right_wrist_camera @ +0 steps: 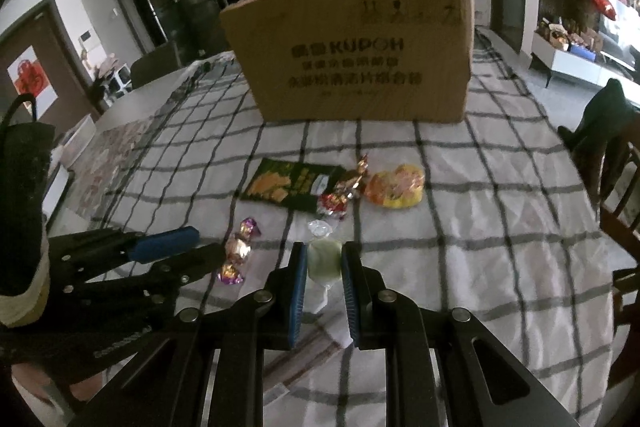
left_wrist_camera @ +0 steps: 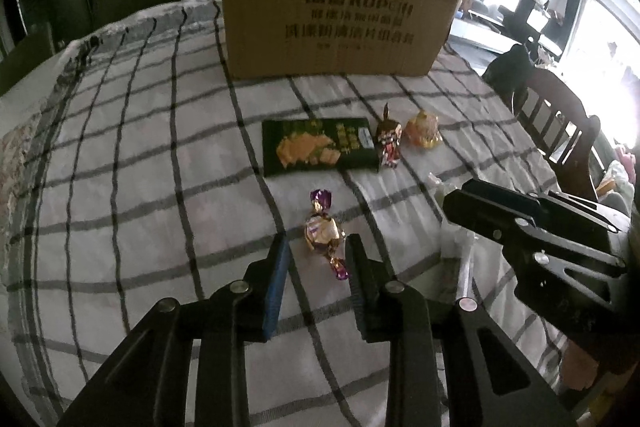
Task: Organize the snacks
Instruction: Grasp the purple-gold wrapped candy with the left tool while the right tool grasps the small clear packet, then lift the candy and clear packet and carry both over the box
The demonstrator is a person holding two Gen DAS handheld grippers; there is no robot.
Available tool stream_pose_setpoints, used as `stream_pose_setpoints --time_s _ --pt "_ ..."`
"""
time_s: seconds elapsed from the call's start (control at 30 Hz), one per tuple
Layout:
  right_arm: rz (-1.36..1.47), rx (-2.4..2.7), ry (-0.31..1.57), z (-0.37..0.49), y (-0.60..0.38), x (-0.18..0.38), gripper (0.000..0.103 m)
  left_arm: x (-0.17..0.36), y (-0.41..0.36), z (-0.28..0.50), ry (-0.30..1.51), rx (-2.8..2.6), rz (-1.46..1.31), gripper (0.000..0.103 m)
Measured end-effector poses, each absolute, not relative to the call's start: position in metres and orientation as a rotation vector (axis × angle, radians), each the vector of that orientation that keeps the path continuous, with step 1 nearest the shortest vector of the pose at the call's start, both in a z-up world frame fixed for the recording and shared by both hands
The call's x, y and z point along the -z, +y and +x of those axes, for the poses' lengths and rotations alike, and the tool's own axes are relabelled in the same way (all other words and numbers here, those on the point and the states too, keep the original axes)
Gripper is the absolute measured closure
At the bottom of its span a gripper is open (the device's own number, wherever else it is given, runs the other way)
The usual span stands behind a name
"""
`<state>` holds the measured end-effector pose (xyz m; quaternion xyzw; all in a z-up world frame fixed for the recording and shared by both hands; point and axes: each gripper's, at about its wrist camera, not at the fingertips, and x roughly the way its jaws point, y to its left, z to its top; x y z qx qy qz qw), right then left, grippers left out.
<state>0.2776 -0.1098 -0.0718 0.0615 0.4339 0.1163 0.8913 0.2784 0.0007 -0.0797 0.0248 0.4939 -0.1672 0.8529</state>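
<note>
Candy in a gold and purple twist wrapper [left_wrist_camera: 323, 233] lies on the checked cloth of the counter [left_wrist_camera: 140, 187], directly between the left gripper's [left_wrist_camera: 318, 251] jaws, on the near side of the green snack packet [left_wrist_camera: 318, 146]. Its long axis runs roughly along the line the jaws point, one twisted tail toward the packet and the other back toward the gripper, so the jaws would close across its narrow middle. They stand slightly spread, one on each side of the candy, with a sliver of cloth showing between each pad and the wrapper; nothing is pinched yet. The left hand is plainly the nearer one to this piece. The right gripper [right_wrist_camera: 324, 259], to the right of that candy, has its jaws pinching a pale green sweet in clear wrap [right_wrist_camera: 323, 259], held just above the cloth. Beyond the packet's right end lie a red and gold wrapped candy [left_wrist_camera: 387, 141] and a yellow-orange bundle [left_wrist_camera: 423, 129], and the cardboard box [left_wrist_camera: 340, 11] stands farther back. Its inside is hidden from both cameras, so what it holds cannot be told. Print on the packet is too blurred to read.
</note>
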Motion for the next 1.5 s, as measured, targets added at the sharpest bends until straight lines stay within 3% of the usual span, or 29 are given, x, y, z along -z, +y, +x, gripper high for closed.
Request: stream_pose_setpoints --time_s 0.53,1.0,1.5 --pt "0.143 -0.232 0.916 0.282 -0.115 0.077 0.084 0.091 -0.013 0.292 1.048 0.327 0.076 0.078" --pt "0.148 -0.239 0.801 0.295 -0.125 0.031 0.084 0.015 -0.014 0.302 0.869 0.318 0.068 0.078" --pt "0.076 -0.212 0.616 0.348 -0.134 -0.049 0.084 -0.058 -0.024 0.370 0.716 0.303 0.073 0.078"
